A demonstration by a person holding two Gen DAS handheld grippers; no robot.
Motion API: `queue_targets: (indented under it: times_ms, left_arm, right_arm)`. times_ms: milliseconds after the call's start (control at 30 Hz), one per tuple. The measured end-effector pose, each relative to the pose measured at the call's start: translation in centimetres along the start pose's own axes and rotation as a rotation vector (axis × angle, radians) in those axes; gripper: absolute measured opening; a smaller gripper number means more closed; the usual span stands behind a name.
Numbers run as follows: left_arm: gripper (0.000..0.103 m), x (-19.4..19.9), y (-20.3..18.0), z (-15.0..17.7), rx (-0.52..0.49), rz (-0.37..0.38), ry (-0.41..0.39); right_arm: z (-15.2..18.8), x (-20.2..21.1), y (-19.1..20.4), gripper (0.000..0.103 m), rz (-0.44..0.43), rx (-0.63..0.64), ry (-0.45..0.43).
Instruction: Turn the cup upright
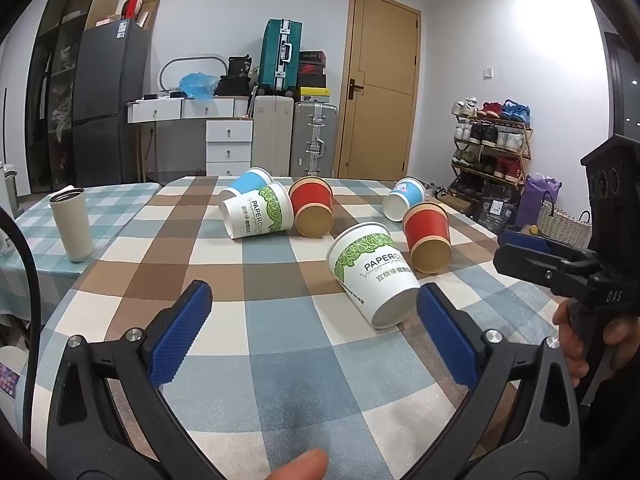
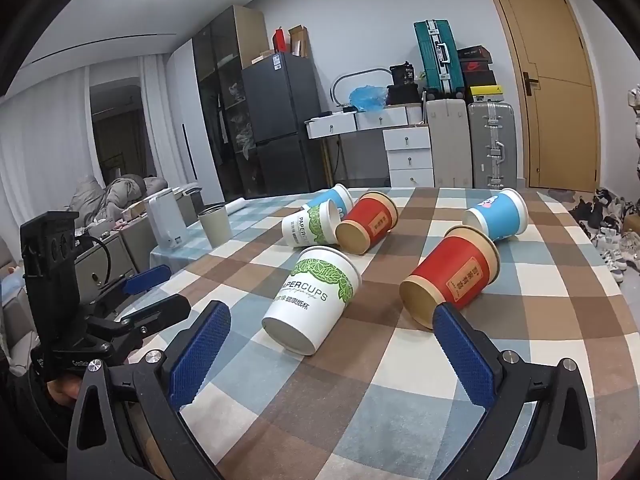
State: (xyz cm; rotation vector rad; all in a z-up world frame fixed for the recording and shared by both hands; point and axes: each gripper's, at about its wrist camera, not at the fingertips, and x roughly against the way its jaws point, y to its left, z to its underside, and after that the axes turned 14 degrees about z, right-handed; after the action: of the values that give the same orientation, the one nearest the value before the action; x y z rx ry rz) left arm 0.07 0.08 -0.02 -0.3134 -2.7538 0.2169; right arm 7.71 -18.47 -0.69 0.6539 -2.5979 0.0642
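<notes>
The near white paper cup, lying on its side with a green leaf band, reads "PAPERCUPS" in grey capitals, with a line of small script and a row of Chinese characters beneath it that are too small to read for certain. The far white cup, also on its side, shows "PAPERCU", the rest cut off by its curve. The black body of the right gripper carries the pale letters "DAS", and the red cups' labels are illegible.
</notes>
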Motion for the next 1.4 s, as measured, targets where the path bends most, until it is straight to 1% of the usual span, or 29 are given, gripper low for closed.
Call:
queue_targets:
  times_ms: [433,1033,1400]
  left_arm:
    - [0.102,-0.10,0.36,-0.19,-0.007,0.003,0.003]
    - [0.102,-0.11,0.01,-0.06,-0.018,-0.003,0.002]
    - [0.102,-0.17,-0.03,-0.05,-0.021,-0.003,0.004]
  right_arm:
    - [0.20,-0.14,0.26,0.103,-0.042,-0.001,0.005]
    - [0.23,0.04,0.10,0.103,-0.020,-0.009,0.002]
    - [0.27,-0.05,-0.06,0.103,-0.022,-0.012,0.006]
